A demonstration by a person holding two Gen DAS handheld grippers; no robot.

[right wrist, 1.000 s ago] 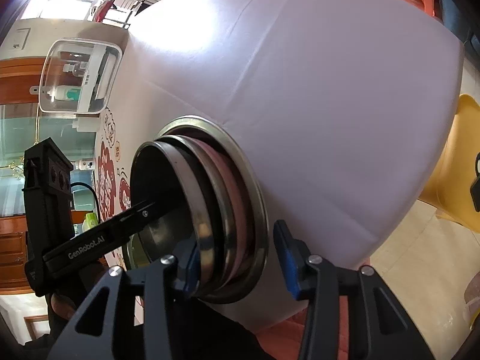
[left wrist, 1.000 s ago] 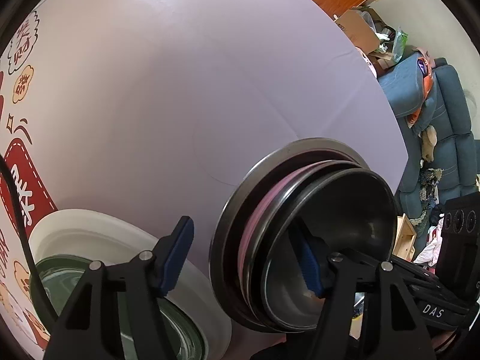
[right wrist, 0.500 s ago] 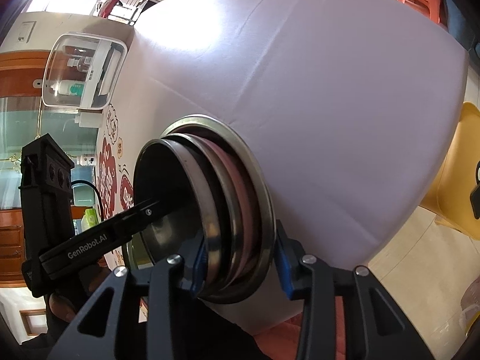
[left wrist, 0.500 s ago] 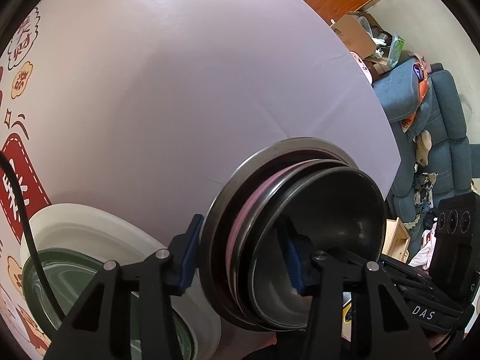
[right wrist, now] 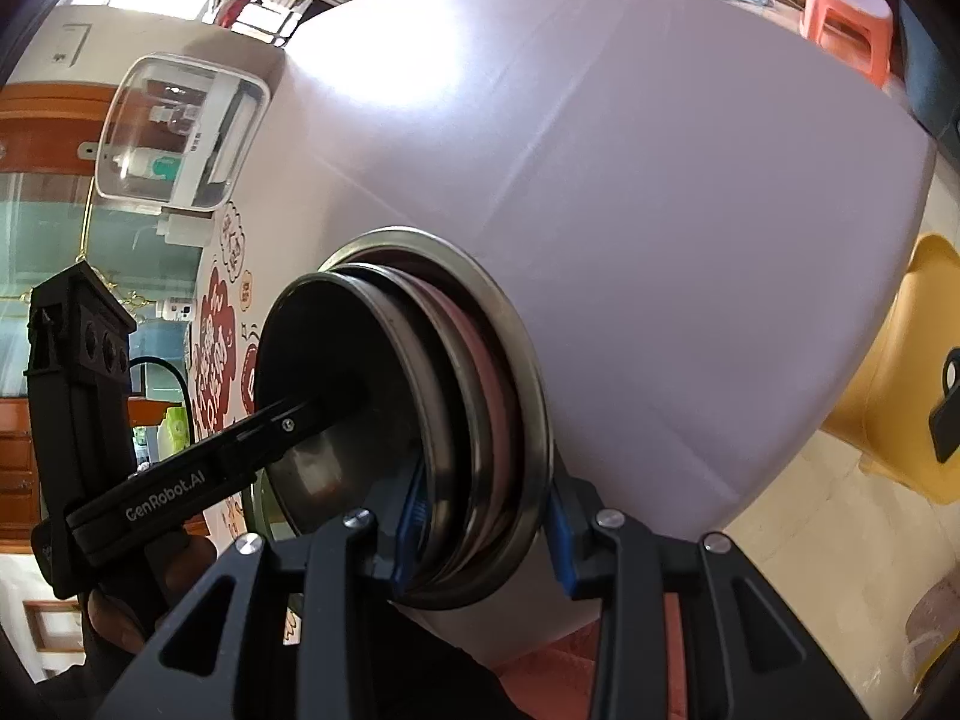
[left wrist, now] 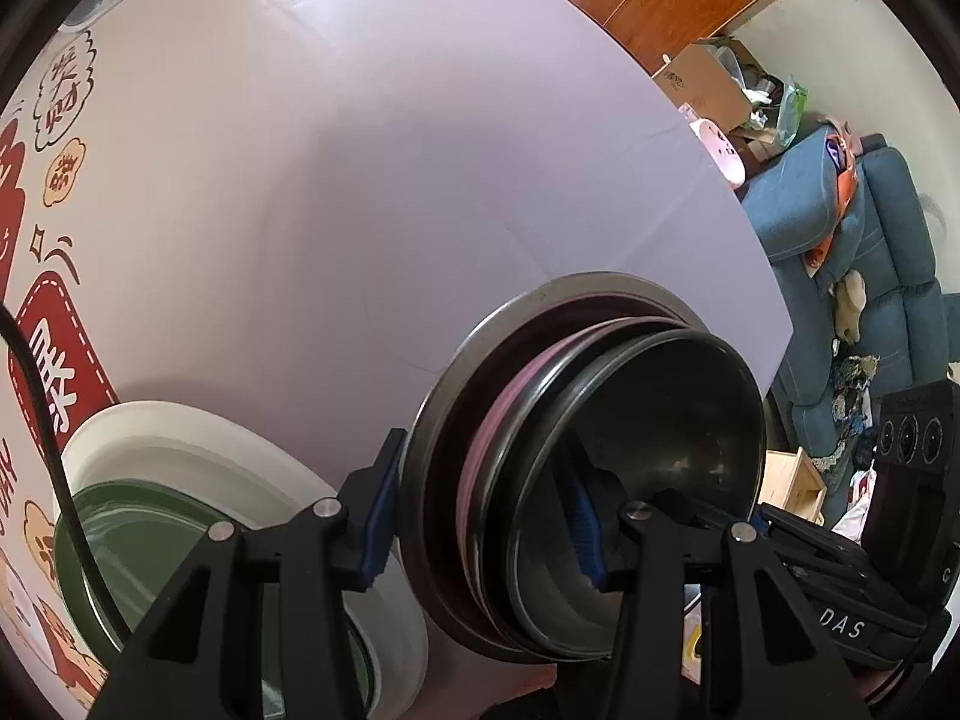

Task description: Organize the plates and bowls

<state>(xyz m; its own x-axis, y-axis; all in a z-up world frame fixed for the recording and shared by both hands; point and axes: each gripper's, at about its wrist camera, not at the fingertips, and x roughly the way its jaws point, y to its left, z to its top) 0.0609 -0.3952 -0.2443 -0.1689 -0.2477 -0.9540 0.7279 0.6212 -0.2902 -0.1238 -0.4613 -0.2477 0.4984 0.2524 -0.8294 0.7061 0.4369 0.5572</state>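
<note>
A stack of dark metal plates (left wrist: 660, 420) with a pink plate (left wrist: 480, 468) sandwiched in it sits on the lavender tablecloth (left wrist: 360, 180) near the table's edge. My left gripper (left wrist: 480, 525) grips one side of the stack, one blue pad under the widest plate's rim and the other inside the top dish. On the opposite side of the stack (right wrist: 336, 348), my right gripper (right wrist: 486, 531) straddles the rim the same way. Its jaws are closing, with both pads touching the metal. In the right wrist view, the left gripper's finger (right wrist: 288, 420) reaches into the top dish.
A white plate (left wrist: 180, 456) holding a green dish (left wrist: 150, 540) lies just left of the stack. A clear plastic box (right wrist: 180, 132) stands at the table's far side. Beyond the table are a blue sofa (left wrist: 870, 252), a yellow chair (right wrist: 900, 408) and a pink stool (right wrist: 852, 18).
Both grippers' jaws have narrowed onto the stack's rim. The left outer pad, earlier well apart from the widest plate, now rests against it.
</note>
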